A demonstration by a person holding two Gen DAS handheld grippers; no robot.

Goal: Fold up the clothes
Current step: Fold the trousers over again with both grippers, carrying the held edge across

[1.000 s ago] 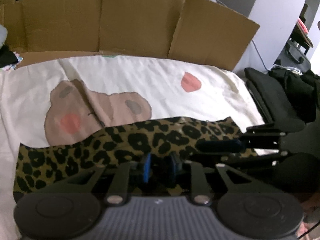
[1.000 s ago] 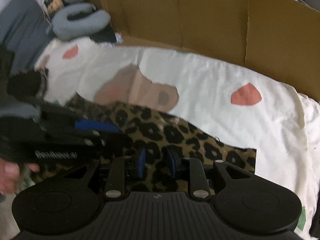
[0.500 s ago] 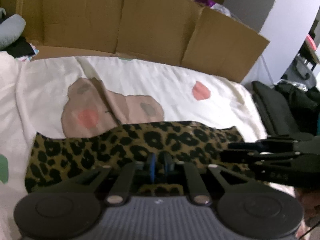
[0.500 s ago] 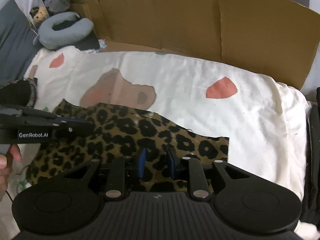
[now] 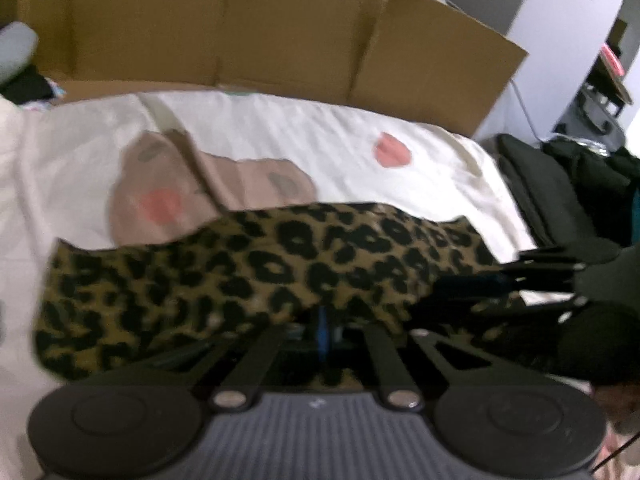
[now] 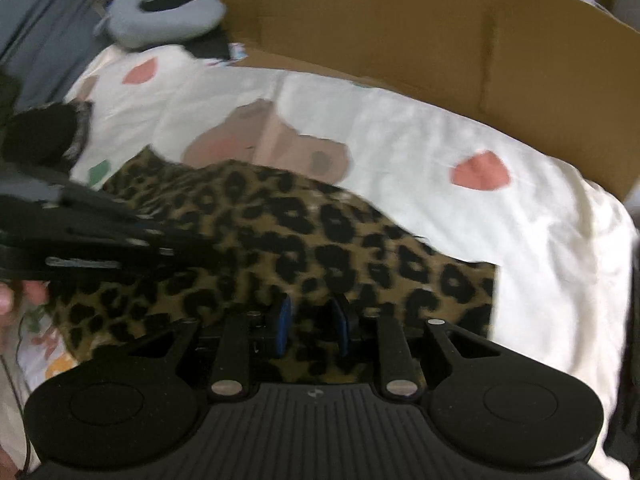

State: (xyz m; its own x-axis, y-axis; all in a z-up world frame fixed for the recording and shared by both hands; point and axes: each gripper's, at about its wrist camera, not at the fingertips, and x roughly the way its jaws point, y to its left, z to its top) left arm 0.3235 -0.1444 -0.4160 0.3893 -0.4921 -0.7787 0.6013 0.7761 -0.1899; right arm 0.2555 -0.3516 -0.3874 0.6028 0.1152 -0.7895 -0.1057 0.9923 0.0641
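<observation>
Leopard-print cloth point(image 5: 248, 280): near edge hidden under the left gripper point(image 5: 322, 330) housing; whether cloth sits between its closed pads cannot be told. Whole left view motion-blurred.
Right gripper point(image 6: 312, 326): pads apart over the cloth; contact unclear.
Neck pillow point(image 6: 160, 12): blurred, partly behind bedding.
Hand point(image 6: 18, 300): cut off by the left edge.
Cardboard point(image 6: 440, 40): top cropped.
Dark heap point(image 5: 560, 200): contents indistinct.
</observation>
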